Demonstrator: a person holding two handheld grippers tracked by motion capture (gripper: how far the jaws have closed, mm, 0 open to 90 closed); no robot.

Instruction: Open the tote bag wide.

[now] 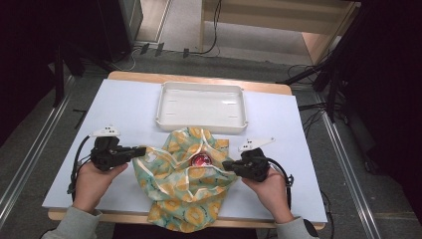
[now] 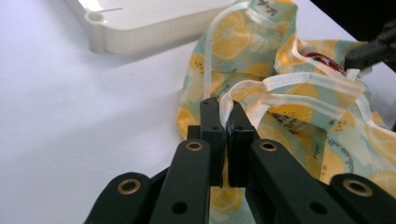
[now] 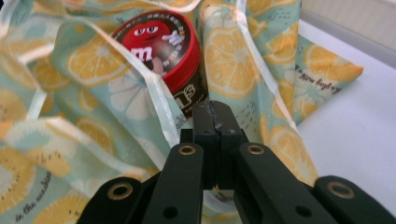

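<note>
The left gripper [image 2: 223,122] is holding its jaws closed on the white-trimmed edge of the lemon-print fabric bag [image 2: 299,102], the trim passing up between the tips. The right gripper [image 3: 215,122] is also keeping its jaws pressed together; a fold of the bag's cloth appears to be pinched there, though the contact itself is sitting low and partly hidden. In the high view the left gripper [image 1: 141,151] and the right gripper [image 1: 227,165] are gripping the bag [image 1: 186,186] from opposite sides, so the mouth is being held apart. The red M&M's tin [image 3: 163,46] is lying inside the bag, just beyond the right jaws, with cloth draped around it. The step in hand, by my judgement, is spreading the bag's opening to expose the tin. The next move is likely calling for one gripper to release the cloth and take the tin while the other is keeping the mouth open, or for both to tip the bag toward the white tray [image 1: 201,106], which is standing empty just behind the bag on the counter [image 1: 124,107]. The right gripper view is giving the tin's lid and print legibly, where the high view is giving a small red spot [image 1: 201,160]. The left gripper view is showing the pinched trim closely and a corner of the tray [image 2: 140,23]; the high view is showing the whole layout and both hands.
</note>
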